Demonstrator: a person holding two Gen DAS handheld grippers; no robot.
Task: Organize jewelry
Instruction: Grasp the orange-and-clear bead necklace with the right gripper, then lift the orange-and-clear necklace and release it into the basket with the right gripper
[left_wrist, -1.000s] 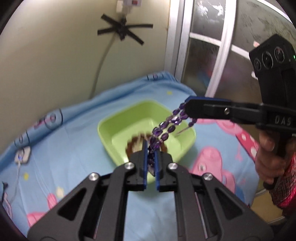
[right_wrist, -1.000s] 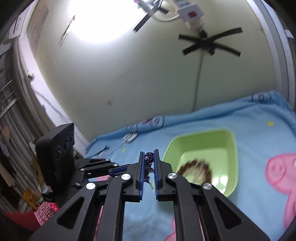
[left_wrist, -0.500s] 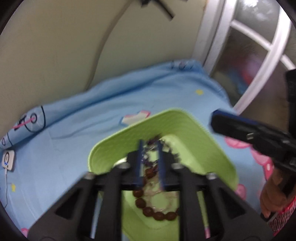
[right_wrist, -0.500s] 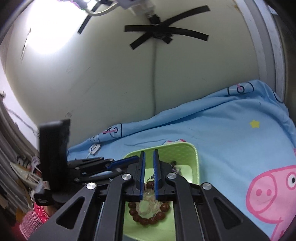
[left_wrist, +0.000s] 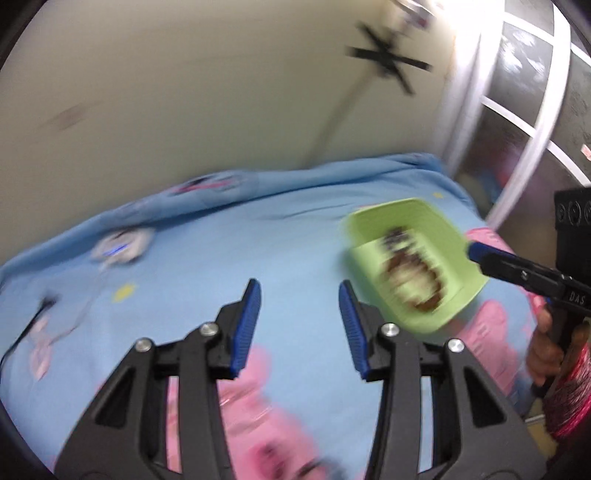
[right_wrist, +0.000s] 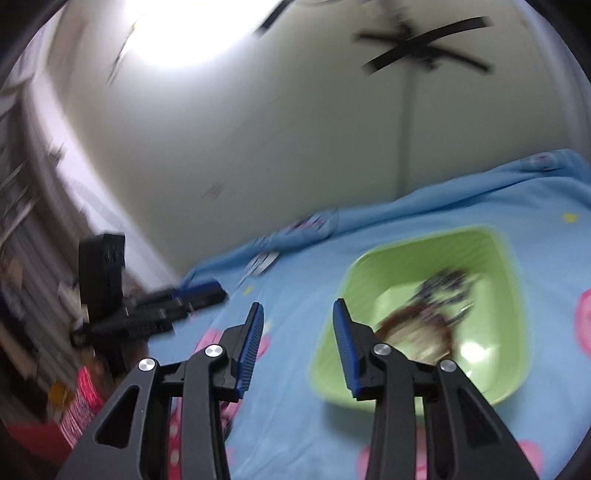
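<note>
Both the left gripper (left_wrist: 300, 297) and the right gripper (right_wrist: 297, 316) have just opened, jaws apart with nothing between them.

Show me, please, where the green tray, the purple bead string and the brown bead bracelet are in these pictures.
green tray (right_wrist: 506, 258): right wrist view, far rim.
purple bead string (right_wrist: 443, 284): right wrist view, blurred dark beads inside the tray.
brown bead bracelet (left_wrist: 424, 304): left wrist view, near arc of brown beads.

"DAS" in white letters on the black body of the right claw (left_wrist: 476, 254)
</note>
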